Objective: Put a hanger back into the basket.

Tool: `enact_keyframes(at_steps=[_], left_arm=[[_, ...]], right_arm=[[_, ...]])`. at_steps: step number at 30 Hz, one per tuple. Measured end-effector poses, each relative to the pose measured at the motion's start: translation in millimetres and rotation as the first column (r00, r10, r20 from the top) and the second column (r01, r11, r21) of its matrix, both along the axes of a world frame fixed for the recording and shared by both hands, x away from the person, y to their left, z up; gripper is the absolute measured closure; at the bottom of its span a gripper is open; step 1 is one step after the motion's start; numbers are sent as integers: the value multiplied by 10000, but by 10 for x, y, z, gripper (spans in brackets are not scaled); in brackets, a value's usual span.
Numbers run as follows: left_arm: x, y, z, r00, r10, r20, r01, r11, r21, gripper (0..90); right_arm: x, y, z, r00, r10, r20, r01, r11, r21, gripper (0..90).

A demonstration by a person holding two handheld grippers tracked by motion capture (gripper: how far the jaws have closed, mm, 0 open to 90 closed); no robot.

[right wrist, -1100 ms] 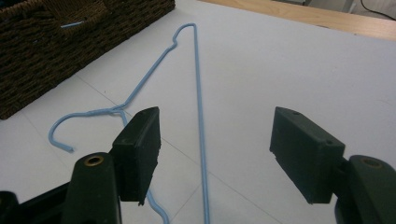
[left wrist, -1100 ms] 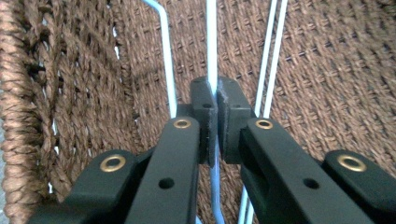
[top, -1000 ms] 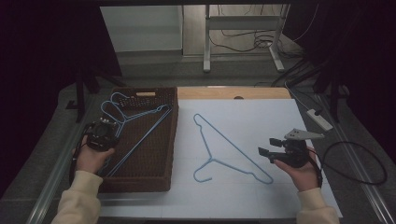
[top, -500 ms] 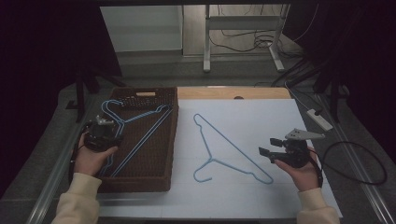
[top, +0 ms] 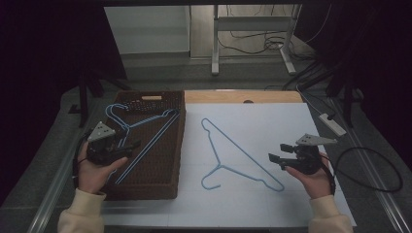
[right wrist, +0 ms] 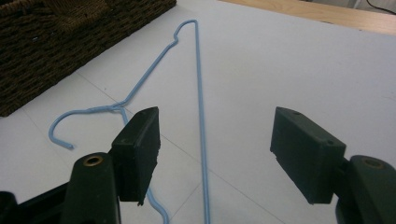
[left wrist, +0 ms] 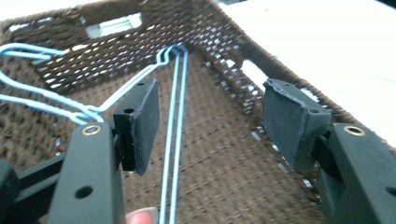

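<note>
Two blue hangers, one in the basket and one on the white sheet, both free of my grippers.

My left gripper (top: 127, 148) hovers over the basket's (top: 160, 189) left rim, jaws just opened, above the hangers (left wrist: 173, 140) inside. My right gripper (top: 276, 154) rests wide by the loose hanger (top: 238, 150), open sheet (top: 272, 121) beyond.

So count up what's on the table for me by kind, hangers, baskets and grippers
Blue hangers: 3, two in the basket, one on the white sheet
Basket: 1
Grippers: 2, left gripper and right gripper
Total: 6
</note>
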State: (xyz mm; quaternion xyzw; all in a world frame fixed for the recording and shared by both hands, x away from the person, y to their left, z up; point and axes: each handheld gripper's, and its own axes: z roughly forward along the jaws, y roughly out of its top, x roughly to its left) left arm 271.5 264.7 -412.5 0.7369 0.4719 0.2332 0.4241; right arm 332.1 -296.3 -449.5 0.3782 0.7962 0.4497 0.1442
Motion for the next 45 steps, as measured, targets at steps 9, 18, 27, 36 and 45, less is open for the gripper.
enact_keyframes(at_steps=[9,18,27,36,45], left_arm=[[-159,-85,26,9973,-652,342,665,9971,-367,357],[-244,-171,-38,9919,-1159,515,1188,9912,-585,350],[-257,-272,-104,9899,-1346,451,1365,9898,-416,347],[-268,-402,-140,9858,-1646,329,1654,9860,-223,343],[-274,-436,-154,9839,-1748,382,1756,9842,-211,340]], right_arm=[[-20,-18,-10,10000,65,45,-65,10000,16,337],[-35,-9,-10,9999,123,64,-123,9999,-27,336],[-50,61,-27,9994,335,122,-330,9986,-415,334],[-81,116,-47,9988,466,145,-453,9958,-799,334],[-99,234,-56,9960,881,-171,-896,9841,-1534,340]])
